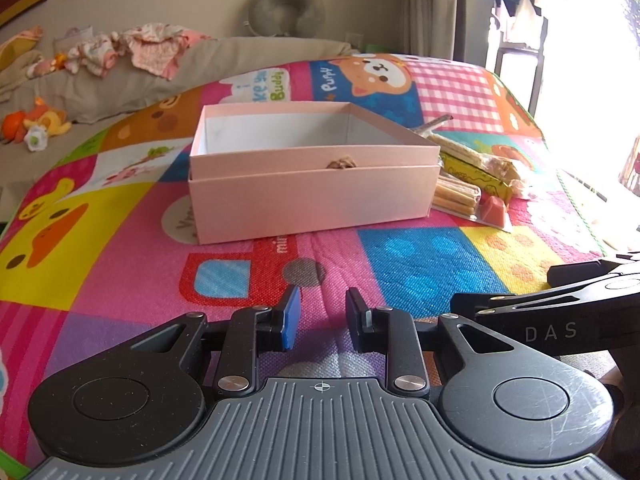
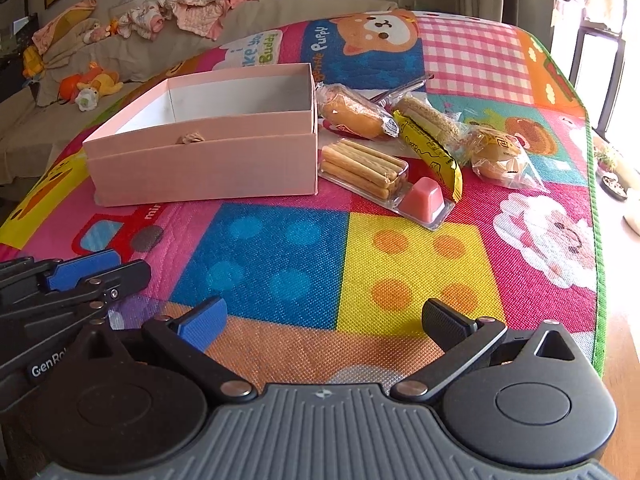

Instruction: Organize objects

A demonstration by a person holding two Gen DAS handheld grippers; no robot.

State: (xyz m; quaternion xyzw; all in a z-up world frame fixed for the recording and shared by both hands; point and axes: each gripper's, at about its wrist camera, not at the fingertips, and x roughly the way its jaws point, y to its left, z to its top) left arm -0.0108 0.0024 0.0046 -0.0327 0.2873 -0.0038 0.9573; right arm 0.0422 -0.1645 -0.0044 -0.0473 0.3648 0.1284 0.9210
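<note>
Left wrist view: left gripper point(image 1: 323, 318) low over the colourful cartoon play mat point(image 1: 420, 256), jaws parted with nothing between them, blue pad point(image 1: 291, 318) visible on the left finger. Straight ahead sits the pink box point(image 1: 312, 196), lid off, set inside its own lid or base, white interior, apparently bare inside from this angle. A small brown crumpled bit point(image 1: 341, 163) shows at the middle of the front rim. Snack packs peek out just right of the box: biscuit-stick tray point(image 1: 460, 196) with a pink dip cup point(image 1: 493, 209), yellow wrapper point(image 1: 474, 168) behind it. Part of the right gripper's body enters at the right edge. Sofa with crumpled clothes point(image 1: 132, 50) and a grey neck pillow point(image 1: 286, 10) behind.

Right wrist view: right gripper point(image 2: 326, 322) jaws spread wide, empty, over the mat. Left gripper's fingers poke in at the left edge. Pink box at upper left; beside its right wall lie a wrapped bun point(image 2: 352, 114), the biscuit-stick tray, the yellow-wrapped sesame bar point(image 2: 430, 128), and a bagged round bun point(image 2: 498, 154) farthest right. All snacks are outside the box, on the mat. Soft toy point(image 2: 94, 84) on the sofa.
</note>
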